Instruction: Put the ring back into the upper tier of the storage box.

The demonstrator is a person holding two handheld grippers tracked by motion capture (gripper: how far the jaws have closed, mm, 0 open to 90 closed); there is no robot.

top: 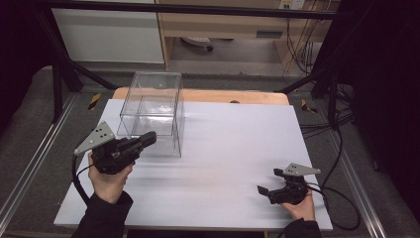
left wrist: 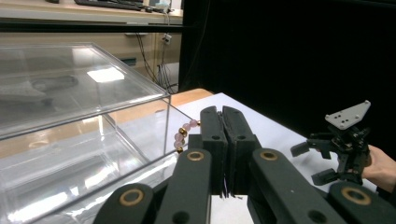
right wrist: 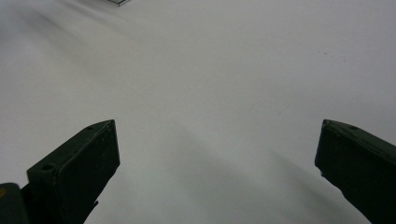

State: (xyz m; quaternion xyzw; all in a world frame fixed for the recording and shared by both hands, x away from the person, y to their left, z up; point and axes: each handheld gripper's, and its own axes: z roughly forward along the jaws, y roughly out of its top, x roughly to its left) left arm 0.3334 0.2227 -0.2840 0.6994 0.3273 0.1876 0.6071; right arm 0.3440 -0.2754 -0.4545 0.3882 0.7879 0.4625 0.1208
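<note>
Left tool: nearest the camera in the left gripper view, its two black jaws pressed together, pinching a bead string.
Bead string: pale pink beads with small gold ones between them, showing at the left edge of the closed jaws and curving down beside them; the pinched part is hidden by the jaws.
Where the beads are: held up above the table, just beside the near corner of the clear box, apart from its wall as far as can be told.
Clear box: see-through plastic, standing on the far left part of the table; a level clear panel divides it into an upper and a lower space.
Left tool in the high view: held in the person's left hand, raised off the table, pointing toward the box's near side.
Right tool: held low at the near right of the table in the person's right hand; jaws spread wide with nothing between them.
Right gripper view: both jaws far apart over bare white surface.
Table: white sheet over a wooden top, the wood showing along the far edge.
</note>
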